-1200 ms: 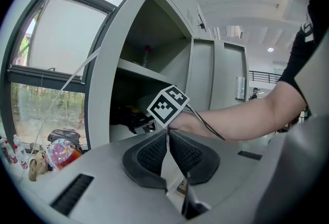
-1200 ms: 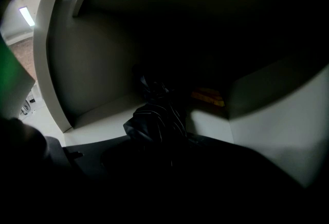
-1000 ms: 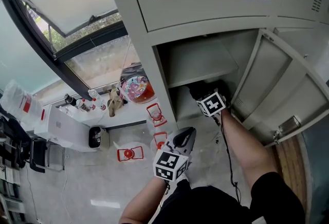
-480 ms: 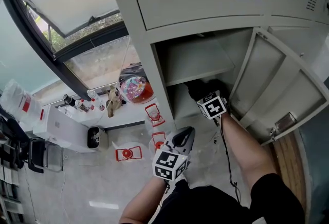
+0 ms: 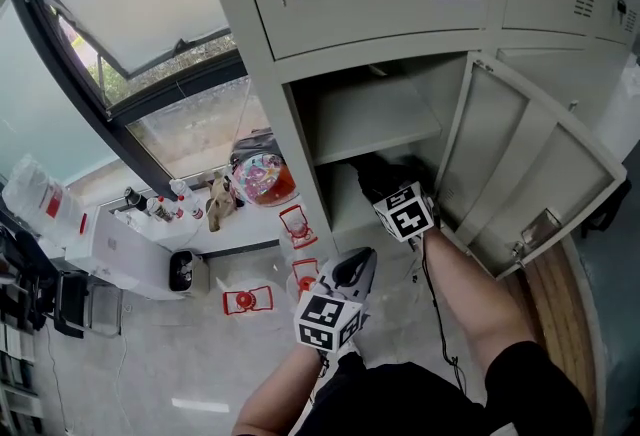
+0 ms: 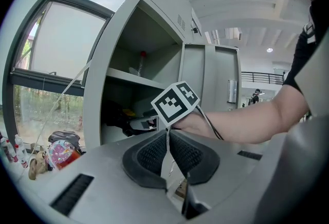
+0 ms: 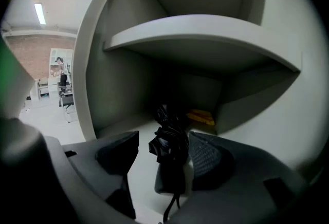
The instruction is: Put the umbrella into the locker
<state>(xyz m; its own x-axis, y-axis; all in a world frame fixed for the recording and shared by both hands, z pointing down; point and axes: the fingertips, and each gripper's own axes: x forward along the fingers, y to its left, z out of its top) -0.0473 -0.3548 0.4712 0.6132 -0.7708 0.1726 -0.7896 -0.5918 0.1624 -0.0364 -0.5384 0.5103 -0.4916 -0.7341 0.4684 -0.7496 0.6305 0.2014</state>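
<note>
Right gripper (image 7: 160,140) jaws spread wide, just been opening; black folded umbrella (image 7: 172,152) loose between them, lying on the floor of the locker (image 5: 300,139) lower compartment, under the shelf (image 7: 205,38). Yellow item (image 7: 201,116) far behind. Left gripper (image 6: 167,134) jaws closed together, empty, outside near the locker.

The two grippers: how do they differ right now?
The left gripper has its jaws together, empty; the right gripper has jaws wide apart, just opened, the umbrella between them. The left gripper hangs outside the locker; the right gripper is at its lower compartment. Both carry a marker cube.
</note>
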